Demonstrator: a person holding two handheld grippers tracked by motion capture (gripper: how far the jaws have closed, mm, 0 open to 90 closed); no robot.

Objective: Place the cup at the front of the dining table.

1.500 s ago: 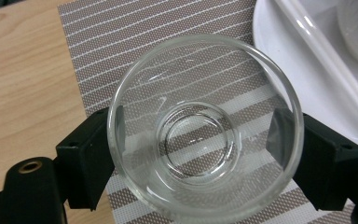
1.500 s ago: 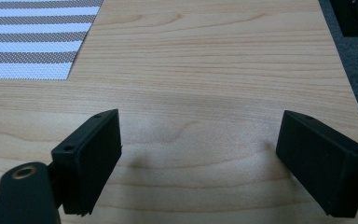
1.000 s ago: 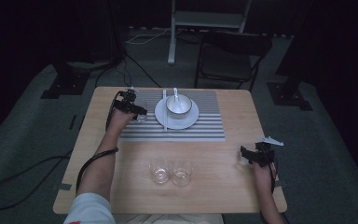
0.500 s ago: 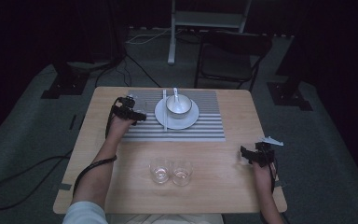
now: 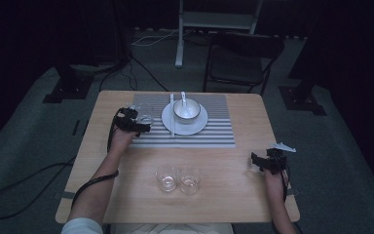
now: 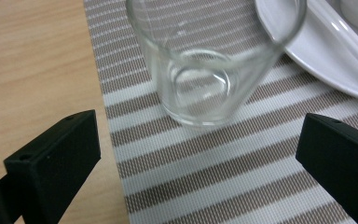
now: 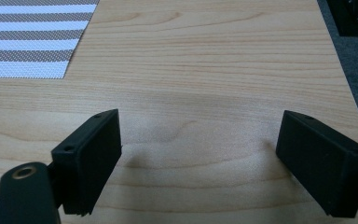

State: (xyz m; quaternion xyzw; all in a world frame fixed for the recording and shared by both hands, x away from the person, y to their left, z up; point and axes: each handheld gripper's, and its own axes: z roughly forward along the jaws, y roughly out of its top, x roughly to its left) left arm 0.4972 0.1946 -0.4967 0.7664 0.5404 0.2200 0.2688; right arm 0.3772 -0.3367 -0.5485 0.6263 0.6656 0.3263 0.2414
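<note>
A clear empty glass point(image 6: 200, 70) stands upright on the striped placemat point(image 6: 223, 186), at its left edge point(image 5: 146, 117). My left gripper point(image 6: 200, 140) is open, its jaws spread wide just short of the glass and not touching it; in the high view the left gripper point(image 5: 134, 123) sits at the mat's left side. My right gripper point(image 7: 198, 140) is open over bare wood, and the high view shows it near the table's right edge point(image 5: 269, 161).
A white plate point(image 5: 199, 126) on the mat carries a bowl point(image 5: 186, 111) with a spoon, and chopsticks point(image 5: 172, 117) lie along its left side. Two more glasses point(image 5: 177, 179) stand side by side toward the front middle. A chair point(image 5: 243, 58) stands behind the table.
My left gripper has drawn back a little toward the person, away from the glass on the mat. The right gripper has stayed put.
</note>
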